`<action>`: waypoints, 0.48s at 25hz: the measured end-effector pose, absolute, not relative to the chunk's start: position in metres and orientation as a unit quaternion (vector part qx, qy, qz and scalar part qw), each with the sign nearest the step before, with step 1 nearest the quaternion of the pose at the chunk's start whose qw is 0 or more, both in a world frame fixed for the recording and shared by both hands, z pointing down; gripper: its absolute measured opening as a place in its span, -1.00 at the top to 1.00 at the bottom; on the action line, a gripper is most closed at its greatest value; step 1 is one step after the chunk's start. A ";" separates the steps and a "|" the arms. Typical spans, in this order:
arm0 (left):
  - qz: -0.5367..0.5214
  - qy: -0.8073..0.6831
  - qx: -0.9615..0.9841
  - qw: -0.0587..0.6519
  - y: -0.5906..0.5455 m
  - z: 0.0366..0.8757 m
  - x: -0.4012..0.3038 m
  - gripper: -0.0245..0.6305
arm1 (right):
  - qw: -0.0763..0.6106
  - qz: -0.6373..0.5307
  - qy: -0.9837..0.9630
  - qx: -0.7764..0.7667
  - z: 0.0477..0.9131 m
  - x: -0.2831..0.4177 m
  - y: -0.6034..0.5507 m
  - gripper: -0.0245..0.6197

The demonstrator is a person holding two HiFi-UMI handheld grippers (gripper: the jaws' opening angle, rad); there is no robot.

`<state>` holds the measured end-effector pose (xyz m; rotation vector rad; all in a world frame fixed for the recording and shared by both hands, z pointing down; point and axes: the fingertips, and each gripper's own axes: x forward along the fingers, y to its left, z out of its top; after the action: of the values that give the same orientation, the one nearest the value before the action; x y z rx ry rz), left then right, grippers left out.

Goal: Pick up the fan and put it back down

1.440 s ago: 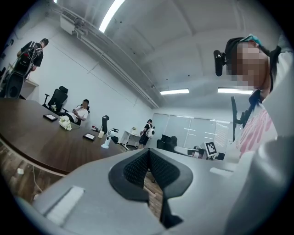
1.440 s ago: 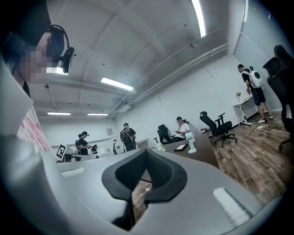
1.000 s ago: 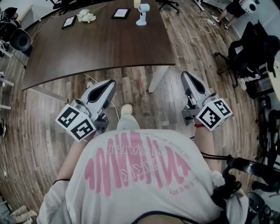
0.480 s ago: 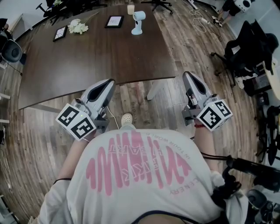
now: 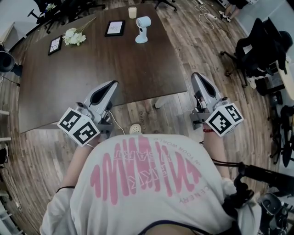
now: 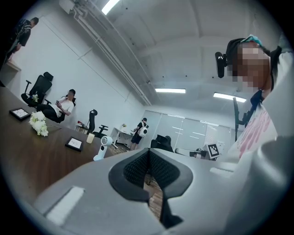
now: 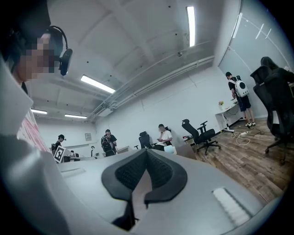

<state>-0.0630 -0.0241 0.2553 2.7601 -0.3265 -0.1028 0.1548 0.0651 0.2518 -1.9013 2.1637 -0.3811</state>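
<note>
A small pale-blue fan [image 5: 142, 28] stands upright on its base at the far side of the dark wooden table [image 5: 92, 69]. In the left gripper view the fan [image 6: 103, 148] shows far off, left of the jaws. My left gripper [image 5: 111, 85] is at the table's near edge, its pads [image 6: 138, 167] pressed together on nothing. My right gripper [image 5: 196, 76] hovers beside the table's right near corner, over the floor; its jaws [image 7: 147, 151] meet at the tip and hold nothing. Both grippers are far short of the fan.
On the far part of the table lie white flowers [image 5: 72, 36], two framed pictures [image 5: 115, 27] [image 5: 55, 44] and a cream cup [image 5: 132, 12]. Black office chairs [image 5: 262, 46] stand on the wooden floor at the right. Several people are in the background [image 6: 66, 103].
The table and the fan have come nearer in the head view. Both grippers have advanced from over the floor to the table's near edge, still shut.
</note>
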 end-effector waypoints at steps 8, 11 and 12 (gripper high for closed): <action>-0.023 -0.097 0.979 0.175 -0.086 0.260 -0.047 0.87 | 0.123 -0.137 0.728 -0.660 0.257 0.166 0.008 0.90; -0.022 -0.096 0.980 0.175 -0.110 0.262 -0.044 0.87 | 0.122 -0.142 0.725 -0.663 0.263 0.170 -0.015 0.90; -0.022 -0.097 0.980 0.175 -0.118 0.262 -0.044 0.87 | 0.122 -0.144 0.723 -0.664 0.265 0.171 -0.022 0.90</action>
<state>-0.0443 -0.1177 0.2624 2.7756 -0.2735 -0.0620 0.1711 -0.0223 0.2649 -1.9390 2.1106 -0.4202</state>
